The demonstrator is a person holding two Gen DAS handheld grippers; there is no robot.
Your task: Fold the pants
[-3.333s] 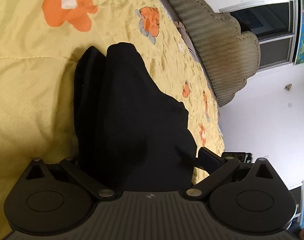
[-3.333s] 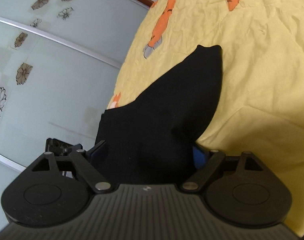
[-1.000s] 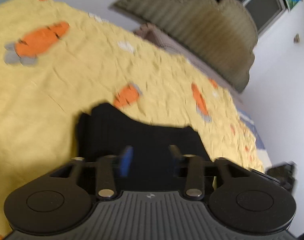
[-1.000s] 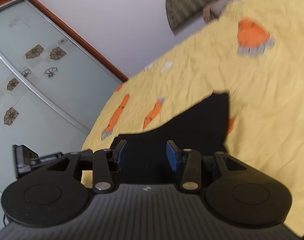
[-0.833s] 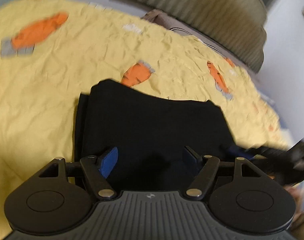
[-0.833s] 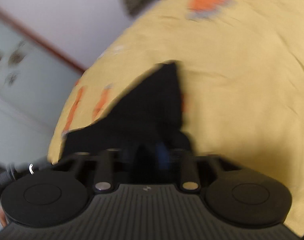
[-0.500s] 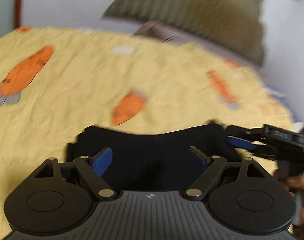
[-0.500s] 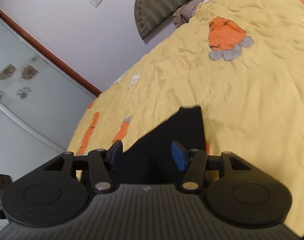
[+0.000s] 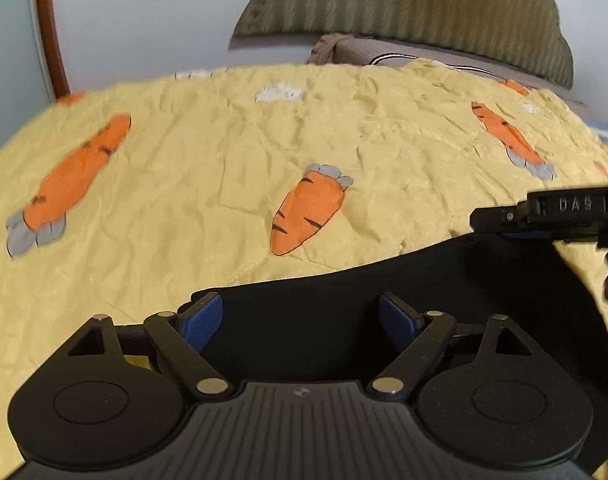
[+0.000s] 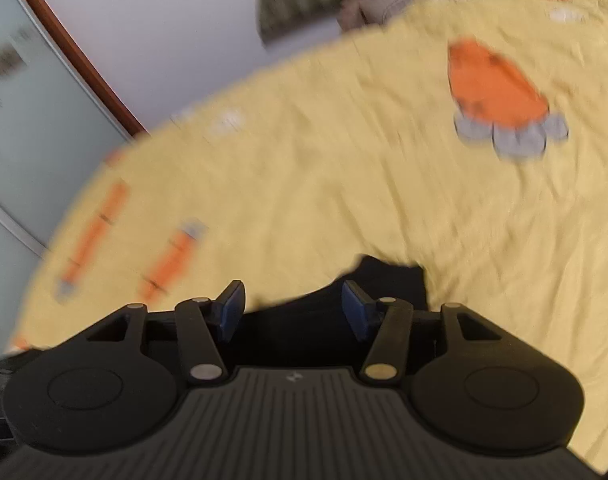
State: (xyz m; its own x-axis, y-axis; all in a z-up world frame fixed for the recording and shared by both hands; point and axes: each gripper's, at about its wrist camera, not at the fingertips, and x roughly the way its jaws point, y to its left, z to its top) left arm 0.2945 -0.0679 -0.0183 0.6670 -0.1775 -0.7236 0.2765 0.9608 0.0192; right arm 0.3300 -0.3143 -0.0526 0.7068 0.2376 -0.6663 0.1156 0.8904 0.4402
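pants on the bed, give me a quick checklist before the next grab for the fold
1. Pants lying flat on the bedspread: ok.
2. Left gripper open, jaws just widened, nothing pinched: ok.
3. Right gripper open over the pants' corner, no cloth between the pads: ok.
4. Right gripper visible at the pants' far edge in the left view: ok.
5. Fold edges lined up: cannot tell, grippers hide the near part.
6. Right view sharp enough to aim: not ok, blurred.
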